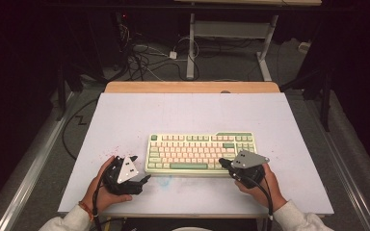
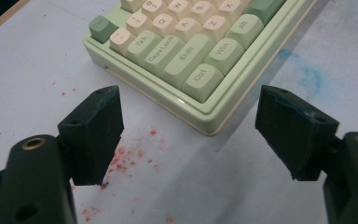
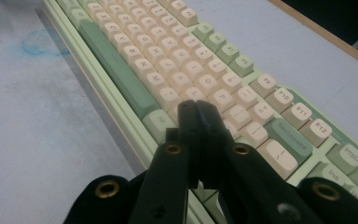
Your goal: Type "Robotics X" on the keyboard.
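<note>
Typing with closed fingers looks like the step in hand, and doing it well is mostly a matter of aim. At the left, the left gripper [image 1: 146, 179] rests on the desk [image 1: 125, 115] just off the keyboard's [image 1: 201, 153] near left corner, its fingers [image 2: 95, 133] spread wide with nothing between them; the Ctrl key [image 2: 203, 80] lies just ahead of them. It is best kept parked there, clear of the case, or used to steady that corner if the board slides. Centre desk lies the keyboard, green and cream, square to the person. At the right, the right gripper [image 1: 221, 162] hovers over the keyboard's near right part, fingers [image 3: 205, 126] pressed fully together and holding nothing, the tips just above the cream keys. I would bring the tip down straight on one keycap's middle, pressing lightly so neighbours stay untouched, then lift straight off.

Count: one keyboard, two grippers, one desk.
</note>
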The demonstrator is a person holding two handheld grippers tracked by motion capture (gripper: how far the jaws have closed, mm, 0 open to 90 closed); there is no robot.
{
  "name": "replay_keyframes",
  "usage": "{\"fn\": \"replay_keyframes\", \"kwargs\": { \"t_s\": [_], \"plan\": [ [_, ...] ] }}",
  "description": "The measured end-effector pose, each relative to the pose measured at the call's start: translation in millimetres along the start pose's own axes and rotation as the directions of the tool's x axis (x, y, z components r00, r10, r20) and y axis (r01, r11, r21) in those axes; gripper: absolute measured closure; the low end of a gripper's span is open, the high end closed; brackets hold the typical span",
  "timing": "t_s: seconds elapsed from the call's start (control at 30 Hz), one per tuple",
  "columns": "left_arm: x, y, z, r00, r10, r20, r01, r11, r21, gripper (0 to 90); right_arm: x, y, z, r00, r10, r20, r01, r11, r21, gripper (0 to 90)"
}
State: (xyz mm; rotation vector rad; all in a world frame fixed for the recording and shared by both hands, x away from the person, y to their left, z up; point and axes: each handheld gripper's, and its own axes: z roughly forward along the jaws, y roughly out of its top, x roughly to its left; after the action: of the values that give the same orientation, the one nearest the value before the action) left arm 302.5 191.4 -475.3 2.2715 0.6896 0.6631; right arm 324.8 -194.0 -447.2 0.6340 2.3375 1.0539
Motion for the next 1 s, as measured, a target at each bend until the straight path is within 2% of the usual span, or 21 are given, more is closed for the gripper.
{"fn": "replay_keyframes", "kwargs": {
  "t_s": [0.27,0.63,1.0],
  "plan": [
    [-0.9,0.0,0.9,1.0000,0.006,0.001,-0.006,1.0000,0.007,22.3,-3.9,-8.5,-8.8,0.9997,0.009,0.023,-0.010,1.000,0.008,90.0],
    [-2.0,0.3,2.6,0.9999,0.013,0.006,-0.013,0.9997,0.019,23.9,-18.4,-17.0,-19.4,0.9966,0.044,0.069,-0.045,0.999,0.010,90.0],
    [-1.7,0.2,6.0,0.9999,0.004,0.011,-0.004,0.9994,0.036,25.3,-28.6,-12.8,-12.9,0.9957,0.054,0.075,-0.056,0.998,0.018,90.0]
  ]
}}
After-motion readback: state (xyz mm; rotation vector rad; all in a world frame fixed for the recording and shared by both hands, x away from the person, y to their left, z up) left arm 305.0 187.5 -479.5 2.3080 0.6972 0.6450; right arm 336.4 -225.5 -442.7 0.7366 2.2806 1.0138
